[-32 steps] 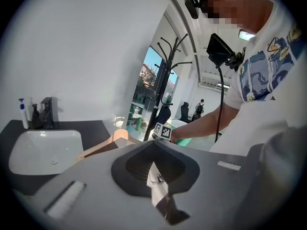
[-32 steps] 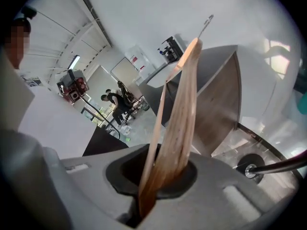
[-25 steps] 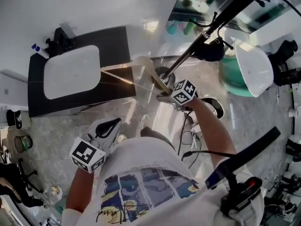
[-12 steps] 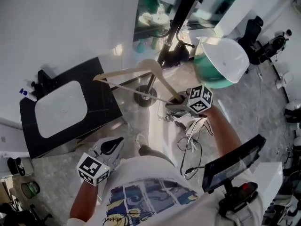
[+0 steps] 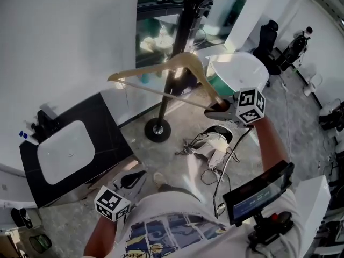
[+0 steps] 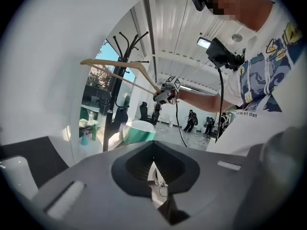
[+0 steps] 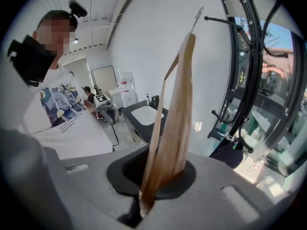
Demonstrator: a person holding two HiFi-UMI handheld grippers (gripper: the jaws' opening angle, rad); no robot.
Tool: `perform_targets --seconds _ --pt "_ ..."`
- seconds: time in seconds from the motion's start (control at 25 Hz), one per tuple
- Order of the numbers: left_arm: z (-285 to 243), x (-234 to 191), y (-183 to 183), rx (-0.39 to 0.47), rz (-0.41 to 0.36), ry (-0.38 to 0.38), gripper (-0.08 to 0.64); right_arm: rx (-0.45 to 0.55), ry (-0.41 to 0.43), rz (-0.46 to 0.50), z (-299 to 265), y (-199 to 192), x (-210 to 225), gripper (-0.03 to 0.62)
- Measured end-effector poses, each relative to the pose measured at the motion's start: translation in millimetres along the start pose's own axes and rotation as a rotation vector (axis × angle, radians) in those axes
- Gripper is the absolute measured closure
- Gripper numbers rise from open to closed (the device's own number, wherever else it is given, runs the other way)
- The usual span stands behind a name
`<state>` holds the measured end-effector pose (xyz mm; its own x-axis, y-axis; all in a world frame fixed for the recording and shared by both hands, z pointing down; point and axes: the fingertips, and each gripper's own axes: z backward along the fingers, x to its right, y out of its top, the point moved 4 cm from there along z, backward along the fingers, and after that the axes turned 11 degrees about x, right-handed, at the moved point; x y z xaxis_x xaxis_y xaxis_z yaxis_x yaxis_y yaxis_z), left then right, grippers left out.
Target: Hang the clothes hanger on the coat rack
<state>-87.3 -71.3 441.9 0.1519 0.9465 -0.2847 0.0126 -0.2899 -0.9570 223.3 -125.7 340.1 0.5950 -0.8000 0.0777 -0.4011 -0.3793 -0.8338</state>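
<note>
A wooden clothes hanger (image 5: pixel 161 73) hangs in the air, and my right gripper (image 5: pixel 217 109) is shut on one end of it. It sits in front of the black coat rack (image 5: pixel 180 36), whose round base (image 5: pixel 157 129) stands on the floor. In the right gripper view the hanger (image 7: pixel 175 123) rises from the jaws, its metal hook at the top, with the rack's hooked arms (image 7: pixel 249 66) to the right. My left gripper (image 5: pixel 134 178) is held low near the person's body, shut, with nothing in it. The left gripper view shows the hanger (image 6: pixel 120 70) level with the rack's upper hooks (image 6: pixel 125 41).
A black cabinet with a white basin (image 5: pixel 64 152) stands at the left by the white wall. A white and teal round tub (image 5: pixel 239 73) is right of the rack. Cables (image 5: pixel 207 144) lie on the floor. A tablet (image 5: pixel 258 193) hangs at the person's chest.
My right gripper has lifted the hanger well up, from near the rack's base toward its upper part. The left gripper has shifted a little and stays low.
</note>
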Motion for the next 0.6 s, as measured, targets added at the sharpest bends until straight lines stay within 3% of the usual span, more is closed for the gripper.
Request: perform_targets --seconds 0.24,0.6 --pt "-17 -10 7 0.016 0.002 0.02 0.557 -0.013 -0.046 0.042 46 32 48 0.588" --pt "-44 -33 15 0.028 -0.004 0.072 0.557 -0.052 -0.022 0.008 41 23 128 0.589"
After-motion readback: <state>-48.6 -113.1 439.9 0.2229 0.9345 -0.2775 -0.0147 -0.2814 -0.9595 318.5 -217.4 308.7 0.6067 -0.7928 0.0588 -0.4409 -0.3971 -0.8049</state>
